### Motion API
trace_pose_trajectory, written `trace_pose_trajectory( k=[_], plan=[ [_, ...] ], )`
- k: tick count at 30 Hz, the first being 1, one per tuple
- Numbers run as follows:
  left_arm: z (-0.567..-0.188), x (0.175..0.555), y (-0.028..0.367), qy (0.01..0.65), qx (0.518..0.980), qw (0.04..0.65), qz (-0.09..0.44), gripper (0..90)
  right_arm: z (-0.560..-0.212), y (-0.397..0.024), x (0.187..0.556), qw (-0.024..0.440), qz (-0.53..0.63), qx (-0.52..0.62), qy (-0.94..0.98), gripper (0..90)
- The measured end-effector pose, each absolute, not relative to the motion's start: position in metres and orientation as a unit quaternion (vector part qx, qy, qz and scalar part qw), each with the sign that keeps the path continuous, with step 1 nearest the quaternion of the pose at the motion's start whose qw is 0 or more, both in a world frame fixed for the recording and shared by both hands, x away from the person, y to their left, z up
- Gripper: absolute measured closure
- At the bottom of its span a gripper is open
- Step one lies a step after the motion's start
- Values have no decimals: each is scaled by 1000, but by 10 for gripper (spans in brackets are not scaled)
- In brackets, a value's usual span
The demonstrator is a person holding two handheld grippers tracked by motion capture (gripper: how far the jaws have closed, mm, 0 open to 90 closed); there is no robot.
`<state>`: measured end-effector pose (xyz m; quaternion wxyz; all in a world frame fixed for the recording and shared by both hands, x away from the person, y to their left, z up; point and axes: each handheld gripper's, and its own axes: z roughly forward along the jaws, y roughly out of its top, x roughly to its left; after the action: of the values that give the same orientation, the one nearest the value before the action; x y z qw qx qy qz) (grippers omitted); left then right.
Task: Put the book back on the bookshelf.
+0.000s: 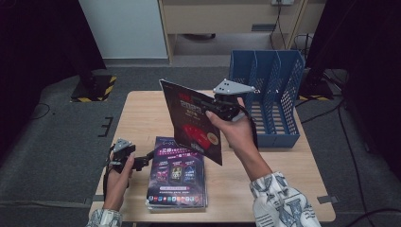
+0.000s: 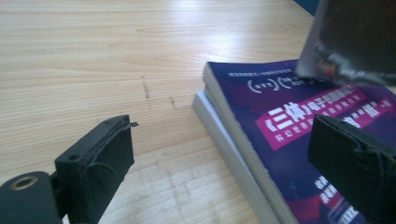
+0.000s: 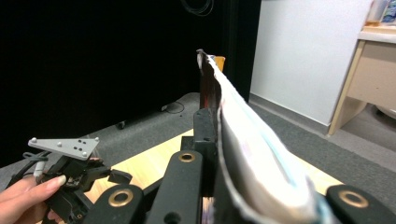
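My right gripper [image 1: 209, 107] is shut on a dark magazine with a red picture [image 1: 194, 123] and holds it upright above the wooden table [image 1: 142, 109]. In the right gripper view the magazine [image 3: 247, 144] runs edge-on between the jaws, its pages bowing to the right. A stack of purple-covered magazines [image 1: 177, 177] lies flat near the table's front edge. My left gripper [image 1: 149, 156] stands open at the stack's left side. In the left gripper view one finger [image 2: 100, 158] is over bare wood, and the other finger [image 2: 355, 158] is over the top cover [image 2: 299, 116], with no pad pressing.
A blue mesh file rack [image 1: 272, 94] with upright dividers stands at the table's back right, just beyond the raised magazine. Bare wood lies left of and behind the stack. Grey carpet and a pale desk [image 1: 227, 19] lie beyond the table.
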<state>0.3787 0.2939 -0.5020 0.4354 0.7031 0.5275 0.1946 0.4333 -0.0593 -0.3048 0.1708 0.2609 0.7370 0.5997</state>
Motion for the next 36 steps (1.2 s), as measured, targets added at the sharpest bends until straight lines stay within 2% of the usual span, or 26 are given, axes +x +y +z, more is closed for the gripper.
trace_pose_trajectory(
  k=[19,30,36],
  plan=[
    [-518,383,312,566,713,339,236,64,-290,-80,431,186,608,275,721,869],
    [-533,385,319,573,729,300,224,62,-283,-96,424,192,616,284,709,869],
    [-536,385,315,563,736,297,231,30,-277,-111,420,195,620,292,702,868]
  ],
)
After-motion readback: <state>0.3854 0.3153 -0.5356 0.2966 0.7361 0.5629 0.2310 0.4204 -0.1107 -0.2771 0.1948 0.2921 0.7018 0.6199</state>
